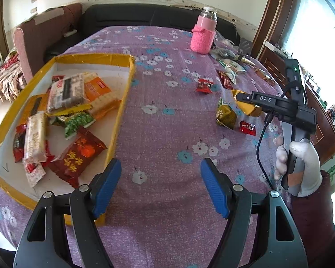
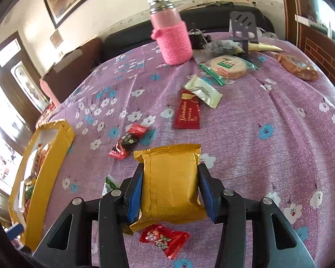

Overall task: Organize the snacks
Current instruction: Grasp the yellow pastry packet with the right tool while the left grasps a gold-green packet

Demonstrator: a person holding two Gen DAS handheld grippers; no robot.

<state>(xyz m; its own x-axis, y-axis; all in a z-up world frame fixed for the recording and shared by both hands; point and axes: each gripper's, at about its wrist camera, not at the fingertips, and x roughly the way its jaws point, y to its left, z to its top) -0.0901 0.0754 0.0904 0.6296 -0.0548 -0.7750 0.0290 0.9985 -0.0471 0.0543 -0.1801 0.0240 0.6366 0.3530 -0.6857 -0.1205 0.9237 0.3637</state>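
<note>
You are pinching the gold snack packet [image 2: 172, 185] in your right gripper [image 2: 170, 192], its blue pads pressing on both sides, just above the bench [image 2: 268, 156]. Your left gripper [image 1: 160, 187] is hanging spread and empty beside the yellow-rimmed box [image 1: 122, 102], which is already holding a heap of packets. Judging by that, you are partway through: red candies [image 2: 165, 240], a red bar [image 2: 187, 111] and wafers [image 2: 227, 65] are lying loose on the floral purple cloth. A pink-sleeved bottle [image 2: 172, 35] is standing at the far edge, before a dark sofa [image 1: 122, 15].

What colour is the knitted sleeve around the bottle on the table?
The knitted sleeve is bright pink. It shows best in the right wrist view.
</note>
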